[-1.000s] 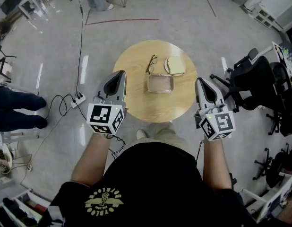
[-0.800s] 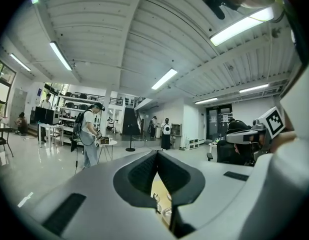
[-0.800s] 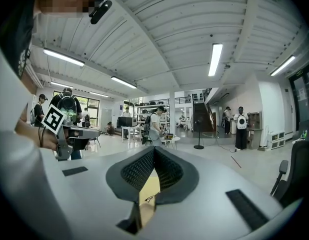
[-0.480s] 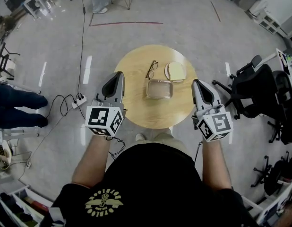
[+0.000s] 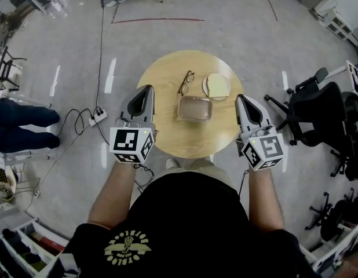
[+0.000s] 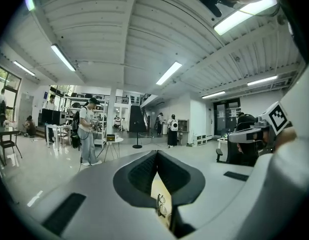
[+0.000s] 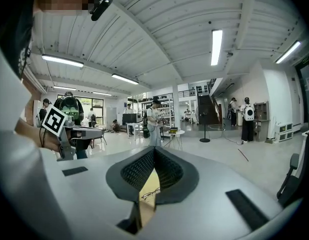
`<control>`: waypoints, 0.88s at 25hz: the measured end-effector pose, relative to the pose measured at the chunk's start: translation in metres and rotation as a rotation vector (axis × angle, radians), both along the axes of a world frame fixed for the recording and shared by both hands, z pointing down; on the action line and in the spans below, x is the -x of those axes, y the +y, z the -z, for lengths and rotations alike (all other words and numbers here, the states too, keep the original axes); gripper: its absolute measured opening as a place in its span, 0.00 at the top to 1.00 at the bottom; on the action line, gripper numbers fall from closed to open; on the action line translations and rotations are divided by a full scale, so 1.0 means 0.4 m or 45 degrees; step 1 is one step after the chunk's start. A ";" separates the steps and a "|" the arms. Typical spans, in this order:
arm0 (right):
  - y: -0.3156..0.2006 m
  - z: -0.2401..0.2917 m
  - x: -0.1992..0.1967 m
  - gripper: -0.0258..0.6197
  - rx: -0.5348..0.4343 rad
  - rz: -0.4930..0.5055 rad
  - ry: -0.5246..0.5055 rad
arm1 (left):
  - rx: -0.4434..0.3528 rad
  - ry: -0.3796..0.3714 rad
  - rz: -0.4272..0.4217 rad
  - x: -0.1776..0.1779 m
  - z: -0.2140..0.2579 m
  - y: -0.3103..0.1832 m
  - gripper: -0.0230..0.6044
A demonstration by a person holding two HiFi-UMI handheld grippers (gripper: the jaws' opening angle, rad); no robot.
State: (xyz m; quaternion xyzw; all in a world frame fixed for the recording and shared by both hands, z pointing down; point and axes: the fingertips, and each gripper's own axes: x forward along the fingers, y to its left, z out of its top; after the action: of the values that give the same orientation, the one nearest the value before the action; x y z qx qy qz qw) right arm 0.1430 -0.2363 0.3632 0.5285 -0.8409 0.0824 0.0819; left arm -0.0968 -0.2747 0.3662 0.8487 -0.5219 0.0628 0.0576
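Note:
A round wooden table (image 5: 167, 133) stands in front of me. On it lie a pair of dark-framed glasses (image 5: 186, 81), a clear rectangular container (image 5: 195, 108) and a cream round case (image 5: 216, 86). My left gripper (image 5: 148, 89) hovers over the table's left edge, shut, with nothing between its jaws. At the table's right edge my right gripper (image 5: 242, 99) is held the same way, shut and empty. Both point forward and are well short of the objects. The glasses (image 6: 161, 205) show through the slit under the left gripper (image 6: 156, 154), and the glasses (image 7: 150, 193) also show under the right gripper (image 7: 154, 150).
A power strip with cables (image 5: 98, 119) lies on the grey floor at the left, beside a person's legs (image 5: 19, 126). Black office chairs (image 5: 318, 106) stand to the right. A red line (image 5: 150, 21) marks the floor beyond the table. Several people (image 6: 87, 136) stand far off.
Both grippers stay shut and almost where they were. The head view has shifted slightly. The glasses now show more plainly through the slit in both gripper views.

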 end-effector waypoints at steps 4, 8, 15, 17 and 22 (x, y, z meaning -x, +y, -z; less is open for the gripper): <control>-0.027 -0.023 -0.013 0.94 0.023 0.004 -0.007 | -0.082 -0.142 0.094 0.007 -0.016 -0.039 0.94; -0.053 -0.057 -0.024 0.94 0.061 0.018 -0.014 | -0.099 -0.205 0.084 -0.027 -0.049 -0.067 0.94; -0.086 -0.131 -0.041 0.94 0.124 0.036 -0.010 | 0.054 -0.068 -0.064 -0.102 -0.143 -0.075 0.94; -0.095 -0.149 -0.045 0.94 0.143 0.037 -0.008 | 0.092 -0.059 -0.069 -0.106 -0.168 -0.080 0.94; -0.115 -0.198 -0.047 0.94 0.183 0.055 -0.003 | 0.172 -0.028 -0.088 -0.121 -0.225 -0.095 0.94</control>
State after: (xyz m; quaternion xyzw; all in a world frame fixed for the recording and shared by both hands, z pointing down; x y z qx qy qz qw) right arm 0.1619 -0.2824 0.4422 0.5029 -0.8442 0.1413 0.1202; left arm -0.0485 -0.3128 0.4563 0.8597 -0.4874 0.1091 0.1071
